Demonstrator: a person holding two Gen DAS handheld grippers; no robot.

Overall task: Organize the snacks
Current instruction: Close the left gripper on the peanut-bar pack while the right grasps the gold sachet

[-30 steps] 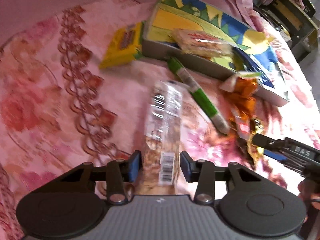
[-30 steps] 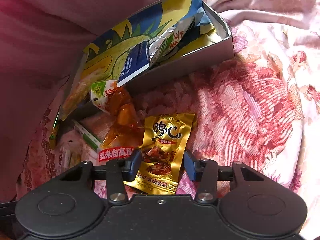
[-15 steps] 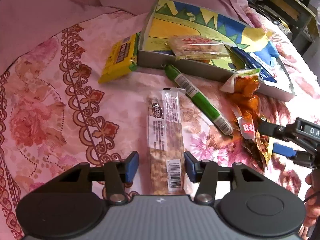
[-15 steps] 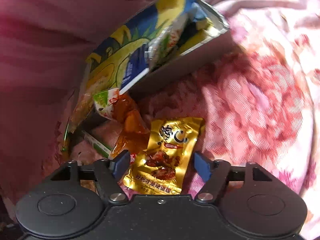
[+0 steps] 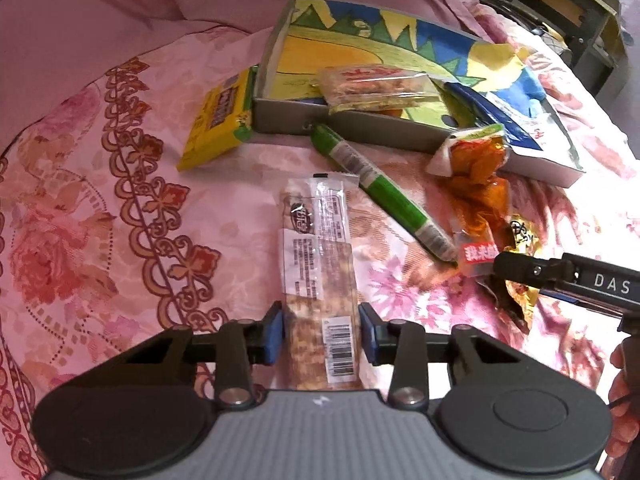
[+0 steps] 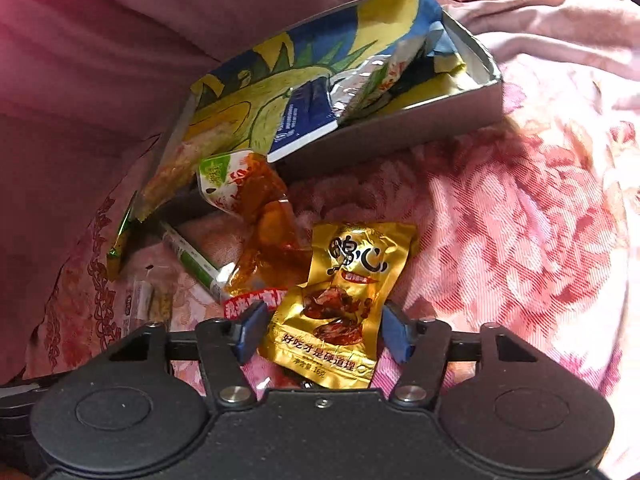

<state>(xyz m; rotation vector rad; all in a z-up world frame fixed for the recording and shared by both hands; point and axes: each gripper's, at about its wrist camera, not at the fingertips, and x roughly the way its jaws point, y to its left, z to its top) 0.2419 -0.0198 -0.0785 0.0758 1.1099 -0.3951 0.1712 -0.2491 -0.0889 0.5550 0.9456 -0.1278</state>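
Note:
My left gripper (image 5: 321,333) is open, its pads on either side of a long clear-wrapped cracker bar (image 5: 318,272) lying on the pink bedspread. My right gripper (image 6: 320,332) is open around a gold snack packet (image 6: 340,300), which lies flat on the bedspread. An orange snack packet (image 6: 268,232) lies just left of the gold one and leans on the grey box (image 6: 400,136). In the left wrist view the box (image 5: 360,128) holds a clear snack pack (image 5: 372,84) and a blue packet (image 5: 500,120). A green stick (image 5: 384,192) and a yellow packet (image 5: 220,124) lie in front of it.
The flowered bedspread (image 5: 100,240) covers the whole surface, with pink fabric bunched behind the box. The right gripper's body (image 5: 568,280) shows at the right of the left wrist view. Dark furniture (image 5: 568,8) stands at the far right.
The left gripper opened a little and the cracker bar settled flat between its pads. The right gripper opened wider around the gold packet, which stays on the bed.

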